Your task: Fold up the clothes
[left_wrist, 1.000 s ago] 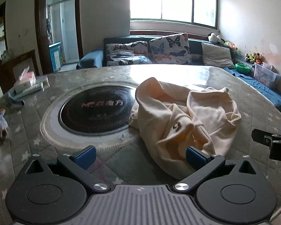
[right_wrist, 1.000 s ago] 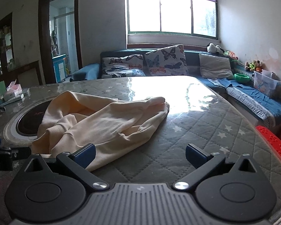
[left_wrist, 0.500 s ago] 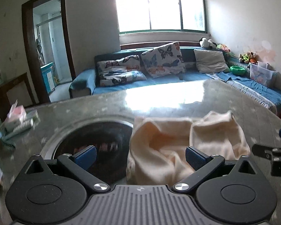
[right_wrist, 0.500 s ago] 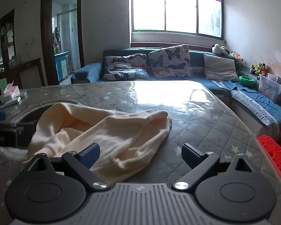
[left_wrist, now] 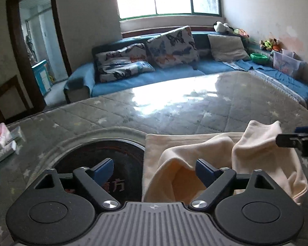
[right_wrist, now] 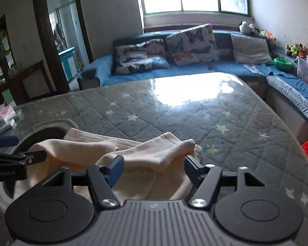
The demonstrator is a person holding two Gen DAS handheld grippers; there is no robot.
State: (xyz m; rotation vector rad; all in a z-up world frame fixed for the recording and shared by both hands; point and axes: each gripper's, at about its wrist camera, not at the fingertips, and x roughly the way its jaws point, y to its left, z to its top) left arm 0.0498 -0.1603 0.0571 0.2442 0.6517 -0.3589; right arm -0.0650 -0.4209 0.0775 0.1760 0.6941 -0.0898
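The step in hand looks like the first grasp: both claws are set at the near edge of a crumpled cream garment [left_wrist: 225,157] that lies on the quilted, glass-topped counter [left_wrist: 174,112], partly over the dark round hob [left_wrist: 104,164] set into it. The left claw [left_wrist: 154,170] has just been closing but is spread wide, with the garment's left edge between the blue pads and not pressed. The right claw [right_wrist: 152,164] has just been closing further; a raised fold of cloth sits between its pads, and I cannot tell whether they pinch it yet.

The next move, I judge, calls for both claws to shut on separate parts of the edge, then lift and spread the cloth flat.

The garment is bunched; its long axis runs across both views, left to right, with a rounded end towards the right claw's side.
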